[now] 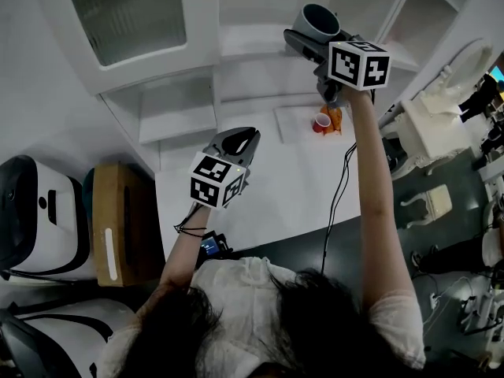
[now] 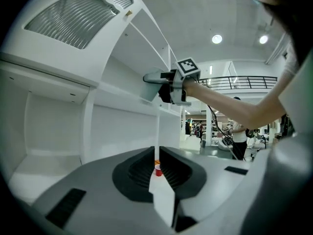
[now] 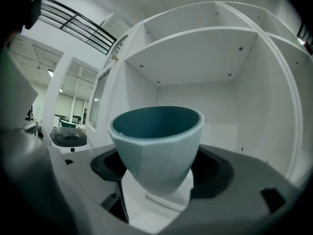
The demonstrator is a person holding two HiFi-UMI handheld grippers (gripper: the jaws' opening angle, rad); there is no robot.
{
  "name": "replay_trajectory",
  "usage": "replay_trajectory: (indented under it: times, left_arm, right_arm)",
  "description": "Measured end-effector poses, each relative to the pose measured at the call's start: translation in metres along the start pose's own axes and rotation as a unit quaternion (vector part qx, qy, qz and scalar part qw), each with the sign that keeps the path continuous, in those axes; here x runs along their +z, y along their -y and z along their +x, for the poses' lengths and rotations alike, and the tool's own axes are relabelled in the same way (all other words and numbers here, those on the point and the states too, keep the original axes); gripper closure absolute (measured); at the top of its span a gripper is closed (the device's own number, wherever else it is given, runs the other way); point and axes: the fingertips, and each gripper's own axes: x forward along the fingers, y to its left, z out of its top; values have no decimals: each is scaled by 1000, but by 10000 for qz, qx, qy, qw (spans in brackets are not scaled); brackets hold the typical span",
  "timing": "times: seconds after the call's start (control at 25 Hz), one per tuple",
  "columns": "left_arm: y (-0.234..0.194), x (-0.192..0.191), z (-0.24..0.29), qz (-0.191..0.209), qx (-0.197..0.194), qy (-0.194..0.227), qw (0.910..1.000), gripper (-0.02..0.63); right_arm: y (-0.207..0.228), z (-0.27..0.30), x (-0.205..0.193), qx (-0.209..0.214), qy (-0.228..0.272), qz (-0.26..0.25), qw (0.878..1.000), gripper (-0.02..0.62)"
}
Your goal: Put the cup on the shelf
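A pale blue-grey cup point(image 1: 319, 20) with a dark teal inside is held upright in my right gripper point(image 1: 312, 39), which is shut on its lower body. The cup point(image 3: 156, 140) hangs in front of an open compartment of the white shelf unit point(image 3: 195, 43), high above the table. The left gripper view shows that cup point(image 2: 148, 90) level with an upper shelf board. My left gripper point(image 1: 240, 138) hovers lower over the white table point(image 1: 268, 191). Its jaws are shut, a thin slit between them and nothing held.
A small red cup point(image 1: 321, 122) and an orange item point(image 1: 335, 119) lie on the table's far side, below the right gripper. A brown box point(image 1: 118, 223) and white machines point(image 1: 35, 211) stand to the left. A glass-fronted cabinet door point(image 1: 126, 14) is upper left.
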Motion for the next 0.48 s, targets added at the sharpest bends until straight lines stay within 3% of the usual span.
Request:
replay_trajectory:
  times: [0.48]
  left_arm:
    - [-9, 5, 8, 52, -92, 48, 9999, 581]
  right_arm:
    - [33, 69, -2, 92, -523, 376, 9979, 235]
